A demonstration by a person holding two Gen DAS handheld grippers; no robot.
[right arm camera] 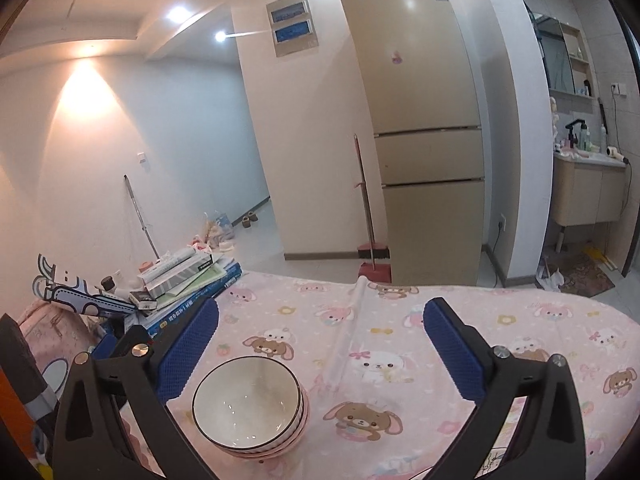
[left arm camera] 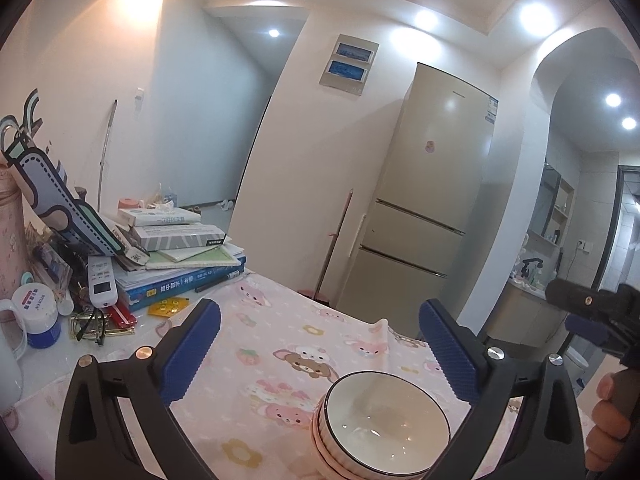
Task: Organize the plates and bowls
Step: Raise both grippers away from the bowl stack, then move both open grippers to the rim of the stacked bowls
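Note:
A nested stack of pink ribbed bowls [left arm camera: 384, 424], white inside with a dark rim, stands on the pink cartoon-print tablecloth [left arm camera: 280, 320]. My left gripper [left arm camera: 320, 312] is open and holds nothing. The stack sits low between its fingers, close to the right blue pad [left arm camera: 452, 356] without touching it. In the right wrist view the same bowls [right arm camera: 246, 404] sit near the left pad [right arm camera: 188, 352] of my right gripper [right arm camera: 322, 308], which is also wide open and holds nothing. A hand [left arm camera: 608, 420] holds the right gripper's handle at the left view's right edge.
A pile of books and boxes [left arm camera: 180, 248] with a remote [left arm camera: 102, 284], glasses [left arm camera: 96, 326] and a jar [left arm camera: 36, 316] crowds the table's left side. Beyond the table's far edge [right arm camera: 440, 286] stand a fridge [right arm camera: 420, 120] and a broom [right arm camera: 366, 208].

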